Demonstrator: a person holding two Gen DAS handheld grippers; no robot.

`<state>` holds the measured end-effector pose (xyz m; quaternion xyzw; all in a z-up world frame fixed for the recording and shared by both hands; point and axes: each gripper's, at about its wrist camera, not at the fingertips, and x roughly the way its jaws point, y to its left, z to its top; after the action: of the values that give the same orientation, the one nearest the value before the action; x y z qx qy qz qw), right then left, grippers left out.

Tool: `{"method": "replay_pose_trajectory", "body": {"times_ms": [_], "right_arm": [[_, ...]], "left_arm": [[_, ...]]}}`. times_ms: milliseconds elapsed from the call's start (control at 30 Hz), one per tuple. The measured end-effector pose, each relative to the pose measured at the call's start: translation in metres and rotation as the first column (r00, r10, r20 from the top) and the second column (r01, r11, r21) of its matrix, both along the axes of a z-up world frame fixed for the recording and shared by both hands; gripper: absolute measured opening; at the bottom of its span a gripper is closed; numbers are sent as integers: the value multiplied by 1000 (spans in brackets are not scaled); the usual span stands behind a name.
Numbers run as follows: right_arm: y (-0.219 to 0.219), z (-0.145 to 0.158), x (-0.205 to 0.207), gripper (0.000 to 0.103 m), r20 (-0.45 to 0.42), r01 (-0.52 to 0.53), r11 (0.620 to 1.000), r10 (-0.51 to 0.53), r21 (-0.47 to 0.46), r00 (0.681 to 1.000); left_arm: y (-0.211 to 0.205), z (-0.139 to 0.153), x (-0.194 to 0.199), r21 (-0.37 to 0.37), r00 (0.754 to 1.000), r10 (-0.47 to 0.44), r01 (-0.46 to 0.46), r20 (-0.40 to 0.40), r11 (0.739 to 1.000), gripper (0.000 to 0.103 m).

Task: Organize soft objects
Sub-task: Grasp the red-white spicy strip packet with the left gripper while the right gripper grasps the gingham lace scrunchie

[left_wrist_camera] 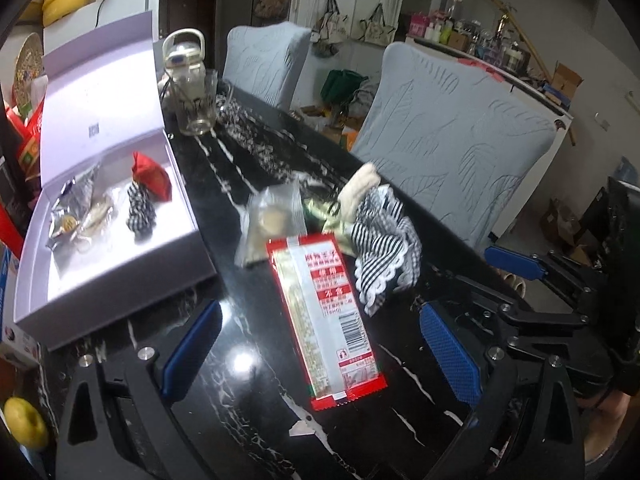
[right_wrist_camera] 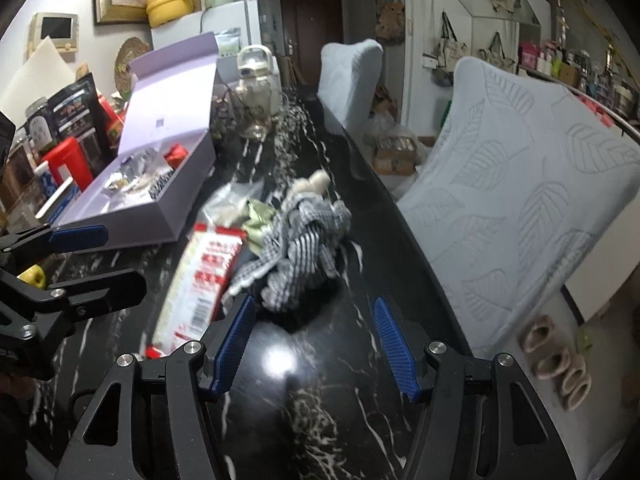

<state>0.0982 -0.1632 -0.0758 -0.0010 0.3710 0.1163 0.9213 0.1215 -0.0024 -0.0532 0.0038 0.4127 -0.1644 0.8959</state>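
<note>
A heap of black-and-white striped cloth (left_wrist_camera: 384, 240) (right_wrist_camera: 300, 236) lies on the black marble table (left_wrist_camera: 240, 400), with a cream plush piece (left_wrist_camera: 358, 188) and a green item (left_wrist_camera: 320, 208) beside it. A red-and-white snack packet (left_wrist_camera: 324, 320) (right_wrist_camera: 200, 276) lies flat in front of the heap. My left gripper (left_wrist_camera: 320, 354) is open just above the table, and the packet's near end lies between its fingers untouched. My right gripper (right_wrist_camera: 314, 346) is open over bare table, just short of the cloth. The open lavender box (left_wrist_camera: 120, 276) holds a red pouch (left_wrist_camera: 152, 176), a striped scrunchie (left_wrist_camera: 140, 212) and foil packets (left_wrist_camera: 76, 216).
A clear bag (left_wrist_camera: 272, 220) lies between the box and the packet. A glass mug (left_wrist_camera: 196, 100) and a water bottle (left_wrist_camera: 182, 56) stand at the table's far end. Two grey-covered chairs (left_wrist_camera: 452, 152) line the right edge. A yellow fruit (left_wrist_camera: 24, 424) sits at the near left.
</note>
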Motion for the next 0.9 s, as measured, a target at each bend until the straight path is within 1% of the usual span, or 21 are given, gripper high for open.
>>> {"method": "replay_pose_trajectory", "body": {"times_ms": [133,233,300,367,467,533,600,633,667,733,767,833,900], "right_arm": [[-8,-11,1,63,-24,8,1000,-7,14,1000],[-12,-17,3,63,-32,20,1000,-19,14,999],[-17,-18,3,63,-31,26,999,-24,40,999],[-22,-18,4,63,-33,26,998,-25,53,999],[-24,-18,8,63,-34,31,998,-29,46,999],[-26,-19,11,63,-37,30,998,-28,50,999],[-26,-20,15,63,-44,30,998,-27,57,999],[-26,-21,17,63,-47,29,998,-26,61,999],[-26,-21,19,63,-49,27,997,-23,66,999],[-25,-21,21,63,-52,23,997,-19,73,998],[-25,-21,23,63,-55,20,997,-16,78,998],[-23,-21,26,63,-60,14,996,-9,91,998],[-21,-19,29,63,-64,10,995,-4,102,998]], "left_arm": [[-9,-19,6,8,999,5,-5,-45,1000,101],[-11,-27,13,-4,998,16,-16,-68,1000,101],[-12,-30,18,-9,997,27,-28,-79,1000,101],[-15,-34,23,2,995,35,-35,-89,999,101],[-20,-41,28,21,994,34,-32,-106,999,100],[-23,-47,31,37,992,31,-27,-124,999,99],[-25,-52,34,44,989,33,-27,-142,999,94],[-25,-55,36,49,988,39,-32,-152,998,94],[-25,-57,37,55,987,45,-37,-154,998,94],[-27,-58,37,82,989,51,-40,-136,996,93],[-27,-59,37,82,990,47,-36,-133,996,93],[-27,-59,35,91,993,38,-28,-113,995,84],[-30,-58,33,112,995,29,-18,-94,993,68]]}}
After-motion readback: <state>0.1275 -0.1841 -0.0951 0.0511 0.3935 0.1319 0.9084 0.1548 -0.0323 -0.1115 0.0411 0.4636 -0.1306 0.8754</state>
